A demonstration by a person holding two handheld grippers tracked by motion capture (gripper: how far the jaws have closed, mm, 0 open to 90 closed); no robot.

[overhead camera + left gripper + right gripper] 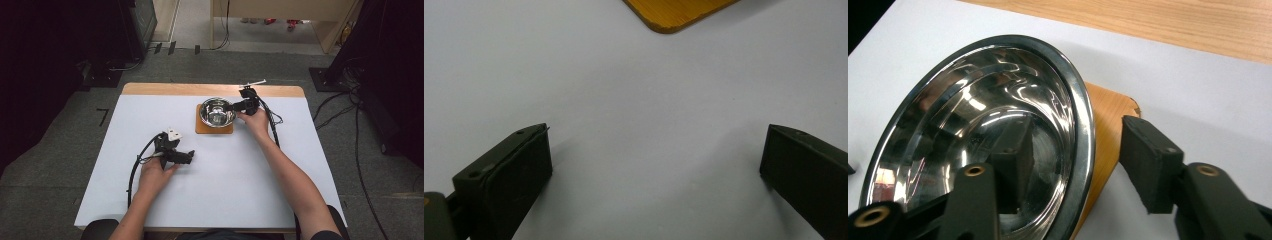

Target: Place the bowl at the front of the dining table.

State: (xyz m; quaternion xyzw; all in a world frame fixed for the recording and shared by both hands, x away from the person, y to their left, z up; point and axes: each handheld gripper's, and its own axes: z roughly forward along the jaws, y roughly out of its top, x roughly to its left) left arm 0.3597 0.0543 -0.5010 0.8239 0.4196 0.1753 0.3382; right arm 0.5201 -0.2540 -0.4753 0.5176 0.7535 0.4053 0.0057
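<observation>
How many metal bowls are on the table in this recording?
1. The metal bowl sits on the wooden board at the table's far middle, its rim between the right gripper's open jaws.

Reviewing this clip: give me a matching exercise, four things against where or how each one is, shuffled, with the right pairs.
1. shiny round steel bowl
2. square wooden board
3. left gripper
4. right gripper

a. jaws wide apart over bare white table
b. jaws straddling the bowl's rim, not pressing it
c. sits on the board
d. lies flat on the white table

Pairs: 1-c, 2-d, 3-a, 4-b
</observation>
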